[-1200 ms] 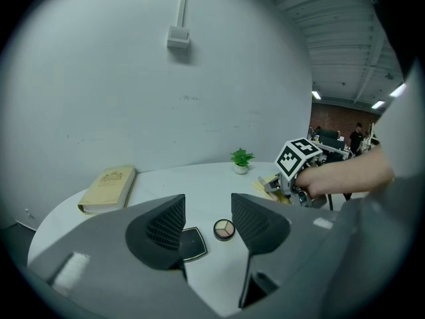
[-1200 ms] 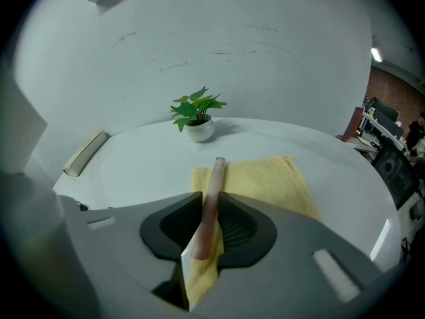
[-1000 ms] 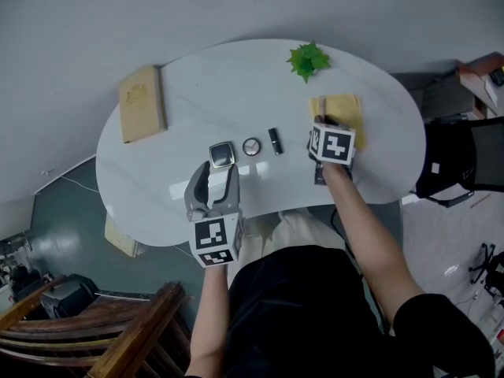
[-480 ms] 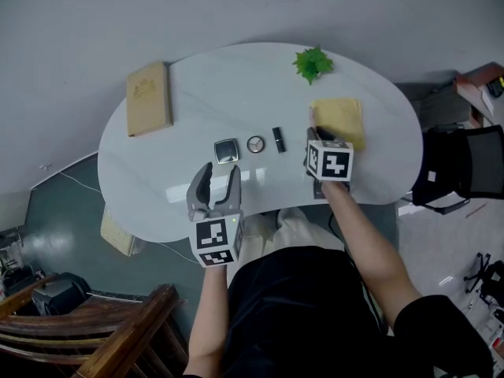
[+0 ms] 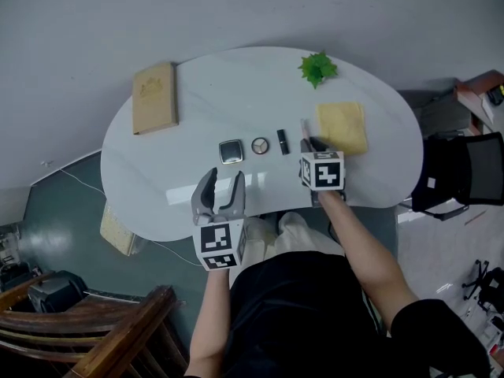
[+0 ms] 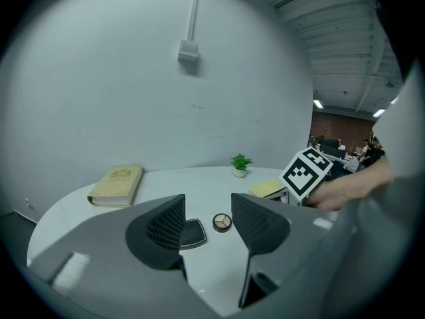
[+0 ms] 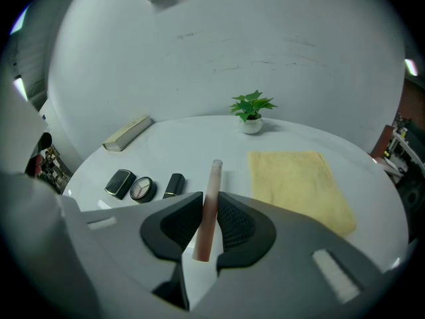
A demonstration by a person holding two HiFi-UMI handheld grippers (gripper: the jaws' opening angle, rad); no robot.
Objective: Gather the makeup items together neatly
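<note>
Three makeup items lie in a row on the white table [image 5: 236, 93]: a square black compact [image 5: 231, 151] [image 7: 120, 183] [image 6: 190, 232], a round eyeshadow pot [image 5: 259, 145] [image 7: 142, 189] [image 6: 222, 222] and a black lipstick [image 5: 283, 141] [image 7: 174, 185]. My right gripper [image 5: 309, 142] [image 7: 208, 226] is shut on a thin pinkish tube [image 7: 208, 208] [image 5: 304, 128], held just right of the lipstick. My left gripper [image 5: 220, 186] [image 6: 207, 223] hovers open and empty near the table's front edge, in front of the compact.
A folded yellow cloth [image 5: 342, 127] [image 7: 299, 185] lies right of the row. Behind it stands a small potted plant [image 5: 317, 68] [image 7: 251, 111]. A tan book [image 5: 155, 97] [image 6: 117, 183] lies at the far left. A dark chair [image 5: 461, 172] stands off the table's right end.
My right gripper has carried the pinkish tube leftwards, off the yellow cloth and towards the lipstick. The left gripper has barely shifted.
</note>
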